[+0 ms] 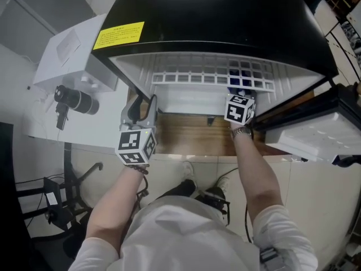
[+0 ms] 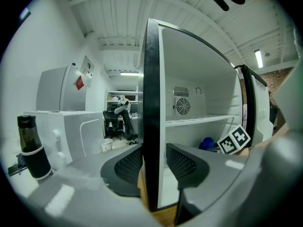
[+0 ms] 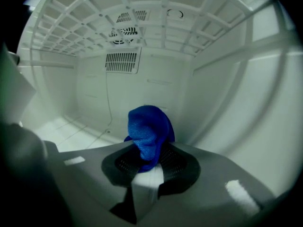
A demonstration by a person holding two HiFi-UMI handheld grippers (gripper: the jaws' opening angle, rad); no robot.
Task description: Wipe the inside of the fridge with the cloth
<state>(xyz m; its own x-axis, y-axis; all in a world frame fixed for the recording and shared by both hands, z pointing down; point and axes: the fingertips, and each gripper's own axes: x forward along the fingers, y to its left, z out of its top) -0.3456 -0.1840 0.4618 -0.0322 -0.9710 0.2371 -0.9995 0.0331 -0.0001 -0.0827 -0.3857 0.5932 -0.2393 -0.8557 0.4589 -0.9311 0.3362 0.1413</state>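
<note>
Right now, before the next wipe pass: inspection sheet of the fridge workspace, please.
Surface: white fridge floor, nothing seen on it; wire shelf above.
Job's things: black fridge, door open; blue cloth inside the fridge.
Clutter: dark cylinder beside the white box; paper cup on the room floor.
Grippers: left gripper clamped on the fridge side wall; right gripper shut on the cloth, inside the fridge.
Cables: thin wire down the back wall; black cable on the floor at left.
Surroundings: office chair, ceiling light.
</note>
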